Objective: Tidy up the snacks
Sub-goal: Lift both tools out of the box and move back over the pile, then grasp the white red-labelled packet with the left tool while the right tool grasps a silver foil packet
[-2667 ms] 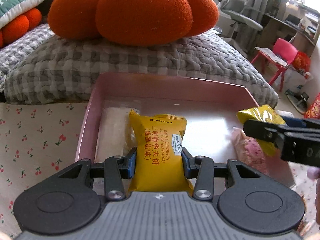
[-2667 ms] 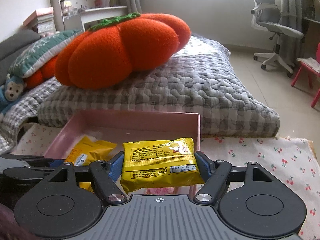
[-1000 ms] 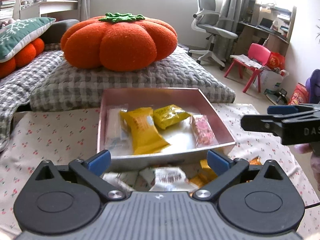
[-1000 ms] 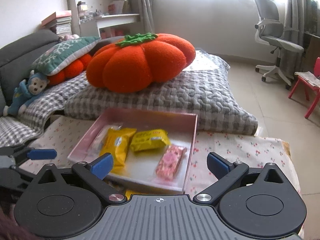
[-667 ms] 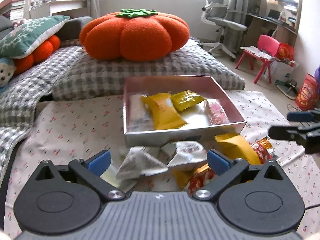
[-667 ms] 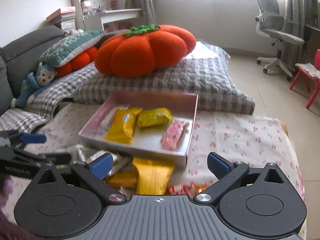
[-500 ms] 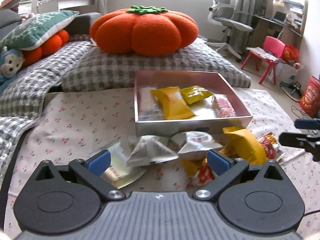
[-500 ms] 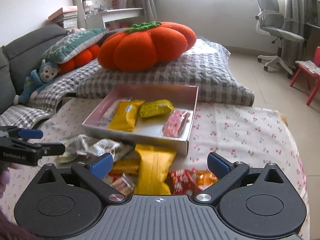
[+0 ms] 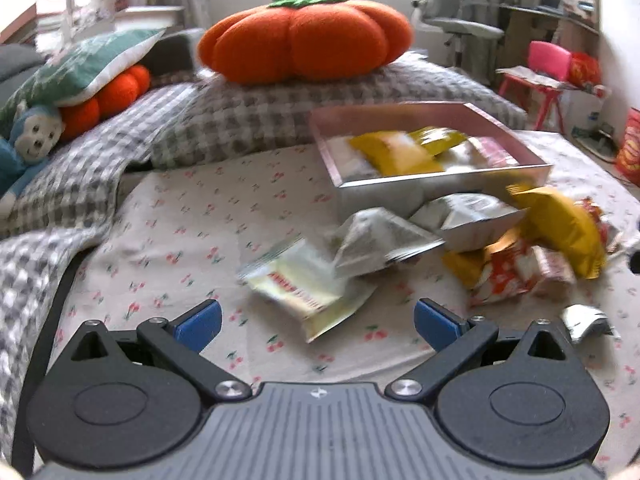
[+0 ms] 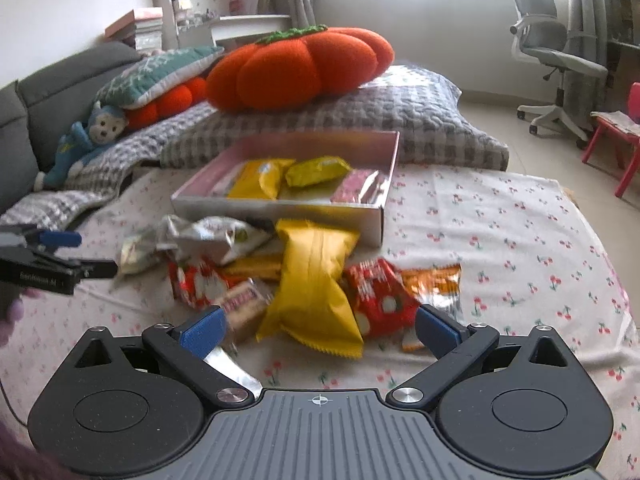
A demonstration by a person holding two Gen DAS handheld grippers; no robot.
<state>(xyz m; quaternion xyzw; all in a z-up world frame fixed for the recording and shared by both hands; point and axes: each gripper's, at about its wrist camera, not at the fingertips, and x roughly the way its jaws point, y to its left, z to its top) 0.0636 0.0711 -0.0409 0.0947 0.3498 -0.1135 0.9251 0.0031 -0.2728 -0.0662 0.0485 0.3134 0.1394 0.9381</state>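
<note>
Both the left hand-held gripper (image 9: 316,320) and right hand-held gripper (image 10: 318,326) are spread and hold nothing, the large yellow packet (image 10: 314,286) lying lengthwise near-to-far against the pink tray (image 10: 280,210), cherry-print cloth (image 10: 500,240) bare to the right.

Both grippers released their yellow packets into the box (image 10: 382,216) and withdrew.

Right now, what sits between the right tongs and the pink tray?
In the right wrist view, the loose snack pile: a big yellow bag, red packets and a silver pouch lie between the open right tongs and pink tray.
</note>
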